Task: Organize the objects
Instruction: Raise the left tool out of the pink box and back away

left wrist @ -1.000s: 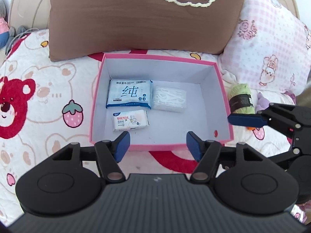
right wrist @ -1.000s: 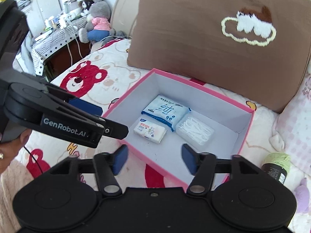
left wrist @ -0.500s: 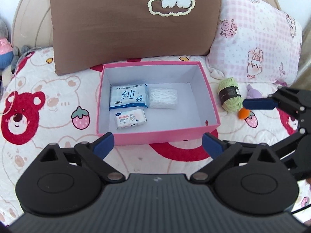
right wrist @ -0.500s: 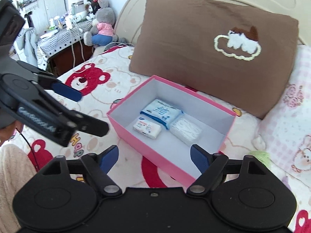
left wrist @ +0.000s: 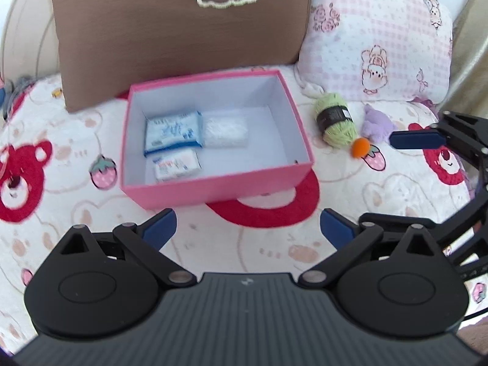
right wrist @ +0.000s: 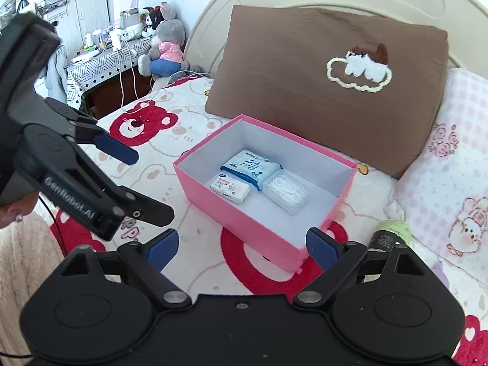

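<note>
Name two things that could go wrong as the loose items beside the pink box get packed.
1. The green yarn ball is round and lies on the soft quilt; it may roll when a claw nudges it.
2. The small orange pom-pom touches the purple plush toy; a wide claw could grab both.

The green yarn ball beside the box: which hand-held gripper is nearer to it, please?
Right: its fingertip hovers just beside the green yarn ball. The left hand-held gripper sits farther back, before the pink box.
</note>
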Demonstrator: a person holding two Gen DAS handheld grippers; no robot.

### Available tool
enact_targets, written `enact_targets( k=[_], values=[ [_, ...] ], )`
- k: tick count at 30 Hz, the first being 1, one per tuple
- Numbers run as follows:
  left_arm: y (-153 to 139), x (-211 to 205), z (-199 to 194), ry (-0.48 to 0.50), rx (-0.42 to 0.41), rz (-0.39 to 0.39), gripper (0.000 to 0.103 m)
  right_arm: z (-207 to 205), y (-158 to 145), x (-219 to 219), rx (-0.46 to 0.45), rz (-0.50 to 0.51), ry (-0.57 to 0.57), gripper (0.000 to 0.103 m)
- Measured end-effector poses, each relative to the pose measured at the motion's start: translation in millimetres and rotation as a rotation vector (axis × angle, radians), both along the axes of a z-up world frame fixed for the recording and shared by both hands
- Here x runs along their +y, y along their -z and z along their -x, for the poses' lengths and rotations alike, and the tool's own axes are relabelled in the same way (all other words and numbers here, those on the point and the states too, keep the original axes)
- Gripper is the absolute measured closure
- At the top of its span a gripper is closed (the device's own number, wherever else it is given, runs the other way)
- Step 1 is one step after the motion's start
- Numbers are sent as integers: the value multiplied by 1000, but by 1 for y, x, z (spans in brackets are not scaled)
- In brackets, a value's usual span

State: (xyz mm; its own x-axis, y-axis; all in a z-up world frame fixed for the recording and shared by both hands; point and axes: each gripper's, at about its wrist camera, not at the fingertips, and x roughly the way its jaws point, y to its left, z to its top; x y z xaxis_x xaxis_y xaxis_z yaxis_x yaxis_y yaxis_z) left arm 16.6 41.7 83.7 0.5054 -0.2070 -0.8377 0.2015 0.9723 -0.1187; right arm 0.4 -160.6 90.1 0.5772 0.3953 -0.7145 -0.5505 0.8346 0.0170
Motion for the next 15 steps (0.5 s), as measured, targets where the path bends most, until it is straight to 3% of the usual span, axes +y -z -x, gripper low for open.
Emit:
enact_targets(
  k=[3, 15],
  values=[
    [7, -6, 6, 24, -19, 14, 1, 12, 4, -11, -30, 10, 6, 10],
    [32, -38, 4, 63, 73, 81, 3, 38, 14, -62, -70, 0, 109, 10]
  ],
)
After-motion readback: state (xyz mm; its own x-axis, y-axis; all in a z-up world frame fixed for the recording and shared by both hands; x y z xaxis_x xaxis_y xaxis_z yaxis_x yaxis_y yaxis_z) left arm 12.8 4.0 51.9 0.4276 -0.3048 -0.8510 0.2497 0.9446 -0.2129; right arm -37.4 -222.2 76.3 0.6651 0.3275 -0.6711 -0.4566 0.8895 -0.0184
